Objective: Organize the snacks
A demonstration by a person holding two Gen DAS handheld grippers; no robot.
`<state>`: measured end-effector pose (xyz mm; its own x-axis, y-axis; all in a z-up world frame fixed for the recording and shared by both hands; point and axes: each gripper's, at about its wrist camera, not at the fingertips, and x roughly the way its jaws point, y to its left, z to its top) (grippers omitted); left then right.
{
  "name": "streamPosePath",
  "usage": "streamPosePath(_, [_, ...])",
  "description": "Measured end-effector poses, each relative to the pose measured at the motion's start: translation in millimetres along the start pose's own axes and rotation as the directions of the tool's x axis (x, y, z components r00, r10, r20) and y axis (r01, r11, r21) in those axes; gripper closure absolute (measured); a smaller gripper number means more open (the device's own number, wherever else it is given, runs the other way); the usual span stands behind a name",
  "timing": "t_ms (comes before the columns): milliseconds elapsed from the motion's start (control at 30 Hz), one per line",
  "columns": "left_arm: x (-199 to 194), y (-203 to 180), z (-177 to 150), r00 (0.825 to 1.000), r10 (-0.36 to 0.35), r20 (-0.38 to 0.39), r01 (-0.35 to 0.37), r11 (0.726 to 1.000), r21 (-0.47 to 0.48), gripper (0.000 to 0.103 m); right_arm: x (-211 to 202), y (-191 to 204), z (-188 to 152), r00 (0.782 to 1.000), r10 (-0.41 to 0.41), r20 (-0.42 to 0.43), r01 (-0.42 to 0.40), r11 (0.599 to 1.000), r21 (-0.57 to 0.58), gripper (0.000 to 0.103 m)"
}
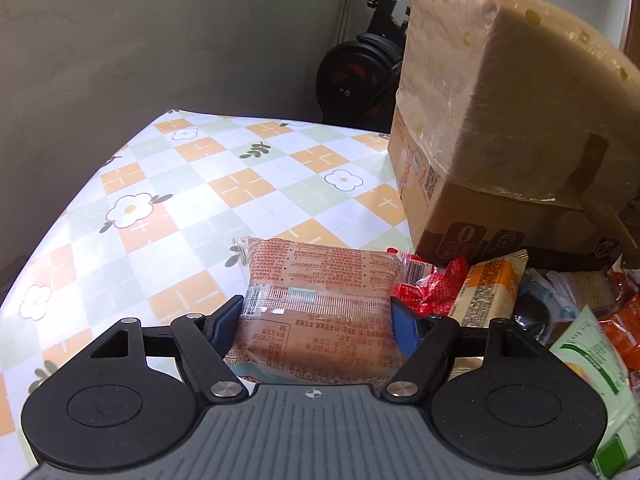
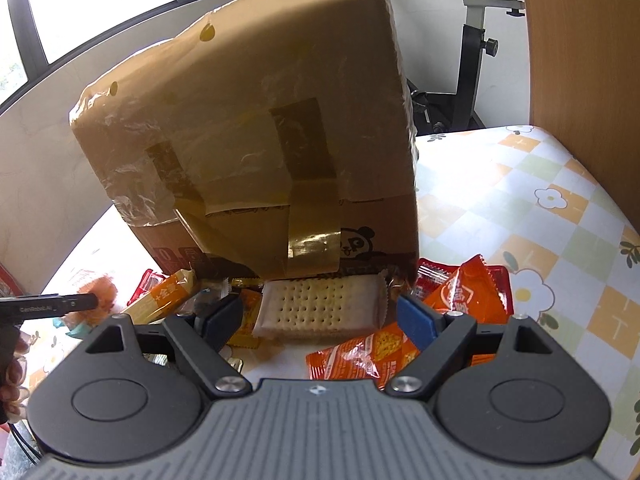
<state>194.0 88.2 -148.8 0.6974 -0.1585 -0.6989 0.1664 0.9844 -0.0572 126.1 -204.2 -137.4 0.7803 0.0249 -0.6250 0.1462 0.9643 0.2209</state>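
Observation:
My left gripper (image 1: pixel 316 322) is shut on a clear-wrapped brown bread packet (image 1: pixel 320 304) with red print, held between its blue pads over the table. To its right lie a red wrapper (image 1: pixel 432 284) and a yellow-orange snack bar (image 1: pixel 490 288). My right gripper (image 2: pixel 322 314) is open and empty, low over a pile of snacks. A cracker packet (image 2: pixel 324 306) lies between and beyond its fingers. Orange snack packets (image 2: pixel 464 296) lie at its right finger, and a yellow bar (image 2: pixel 168 296) lies to the left. The left gripper's tip (image 2: pixel 60 304) shows at the far left.
A tall taped cardboard box (image 2: pixel 260 140) stands just behind the snack pile; it also shows in the left wrist view (image 1: pixel 500 120). The checked flower tablecloth (image 1: pixel 200 184) extends left. A green-white packet (image 1: pixel 600 368) lies at the right. An exercise bike (image 2: pixel 472 60) and a wooden panel stand beyond the table.

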Motion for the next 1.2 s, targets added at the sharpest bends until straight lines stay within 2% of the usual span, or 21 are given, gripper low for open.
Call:
streamPosePath(200, [-25,-6,-7,1.000,0.020,0.024,-0.019,0.999,-0.039,0.026,-4,4,-1,1.000,0.001,0.004,-0.001,1.000,-0.012,0.017])
streamPosePath(367, [-40,-15,-12,0.999,0.020,0.046,-0.019,0.999,-0.034,0.026,-5,8,-3,1.000,-0.006,-0.004,0.005,1.000,-0.028,0.017])
streamPosePath(533, [-40,-15,-14,0.999,0.038,0.026,-0.038,0.999,-0.029,0.026,-7,11,-4,1.000,-0.007,-0.006,0.007,0.999,-0.038,0.018])
streamPosePath(733, [-46,0,-13,0.997,0.064,0.034,-0.061,0.995,-0.080,0.026,-8,22,0,1.000,0.019,-0.005,-0.020,0.998,-0.052,0.022])
streamPosePath(1000, [-57,8,-17,0.997,0.059,0.051,-0.053,0.992,-0.114,0.026,12,68,15,0.988,0.146,-0.046,-0.149,0.984,-0.094,0.025])
streamPosePath(1100, [-58,11,-19,0.996,0.060,0.060,-0.053,0.991,-0.122,0.026,26,91,21,0.974,0.207,-0.096,-0.216,0.971,-0.099,0.026])
streamPosePath(1200, [-58,14,-20,0.996,0.057,0.068,-0.047,0.989,-0.140,0.026,43,111,29,0.948,0.269,-0.170,-0.288,0.953,-0.096,0.026])
